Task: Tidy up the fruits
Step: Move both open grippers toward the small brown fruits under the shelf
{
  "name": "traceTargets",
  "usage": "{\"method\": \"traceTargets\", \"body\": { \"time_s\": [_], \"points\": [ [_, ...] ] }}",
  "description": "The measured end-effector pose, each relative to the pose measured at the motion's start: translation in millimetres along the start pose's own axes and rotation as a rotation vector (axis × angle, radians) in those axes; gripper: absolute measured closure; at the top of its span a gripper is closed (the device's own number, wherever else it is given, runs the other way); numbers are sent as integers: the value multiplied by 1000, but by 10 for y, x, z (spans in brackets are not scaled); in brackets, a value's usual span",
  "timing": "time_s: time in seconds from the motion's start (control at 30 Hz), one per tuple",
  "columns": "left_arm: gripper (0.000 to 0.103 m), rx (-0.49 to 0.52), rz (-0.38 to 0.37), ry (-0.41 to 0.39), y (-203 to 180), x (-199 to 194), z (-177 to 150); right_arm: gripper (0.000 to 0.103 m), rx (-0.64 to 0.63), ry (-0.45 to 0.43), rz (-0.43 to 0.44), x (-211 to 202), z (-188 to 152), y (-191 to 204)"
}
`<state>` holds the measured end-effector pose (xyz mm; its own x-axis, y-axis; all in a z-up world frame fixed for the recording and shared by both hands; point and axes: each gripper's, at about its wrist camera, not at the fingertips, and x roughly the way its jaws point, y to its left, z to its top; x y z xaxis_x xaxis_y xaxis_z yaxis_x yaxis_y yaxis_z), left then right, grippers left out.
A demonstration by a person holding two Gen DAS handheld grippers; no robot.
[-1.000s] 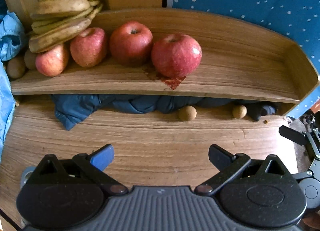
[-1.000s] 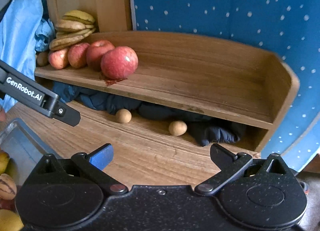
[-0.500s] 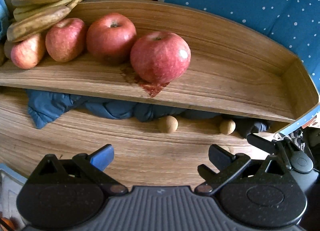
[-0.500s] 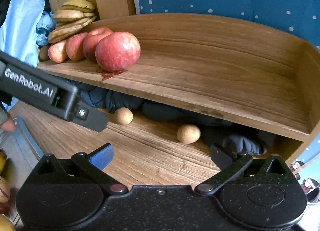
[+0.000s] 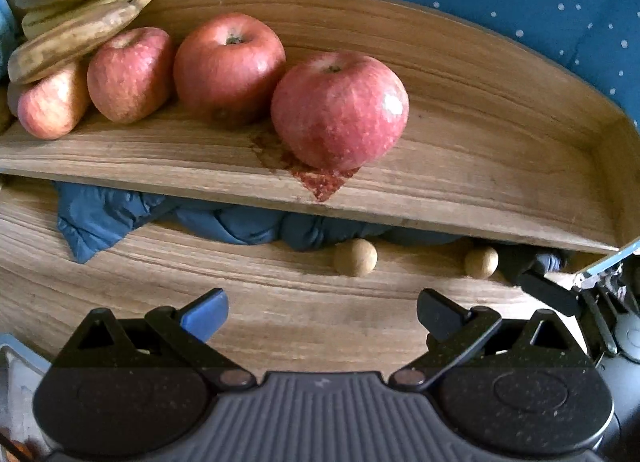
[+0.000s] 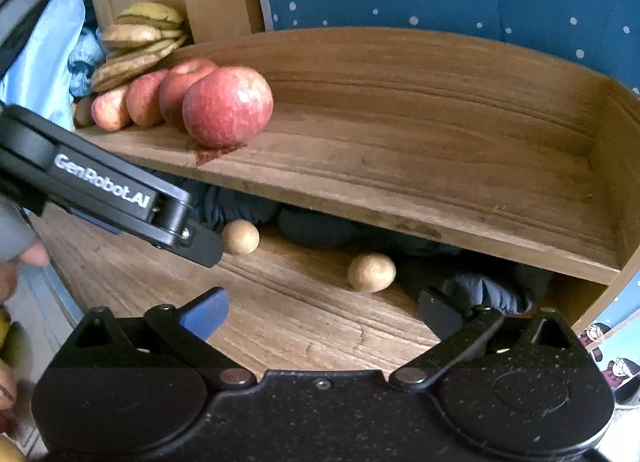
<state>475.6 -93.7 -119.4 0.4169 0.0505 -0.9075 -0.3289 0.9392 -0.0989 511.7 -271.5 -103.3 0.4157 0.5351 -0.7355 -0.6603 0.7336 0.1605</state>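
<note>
While both the left gripper (image 5: 322,316) and right gripper (image 6: 322,316) hang released and empty over the desk (image 5: 280,302), four apples (image 5: 340,109) sit on the shelf (image 5: 480,165), bananas (image 5: 80,1) behind, blue cloth (image 5: 104,217) and two brown balls (image 5: 355,257) beneath.

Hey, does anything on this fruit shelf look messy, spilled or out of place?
Yes. A reddish stain marks the wooden shelf under the nearest apple, like leaked juice. Two small tan balls lie loose below, beside crumpled dark cloth.
</note>
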Motion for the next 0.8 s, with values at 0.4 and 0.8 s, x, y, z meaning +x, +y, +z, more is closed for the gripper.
{"method": "traceTargets", "body": {
  "time_s": [0.4,0.8],
  "points": [
    [2,-12,6,9,-30,182,105,17,3,-9,-12,48,2,-75],
    [19,-3,-27,17,-125,316,120,34,-7,-6,-16,177,-16,-117]
  ]
}}
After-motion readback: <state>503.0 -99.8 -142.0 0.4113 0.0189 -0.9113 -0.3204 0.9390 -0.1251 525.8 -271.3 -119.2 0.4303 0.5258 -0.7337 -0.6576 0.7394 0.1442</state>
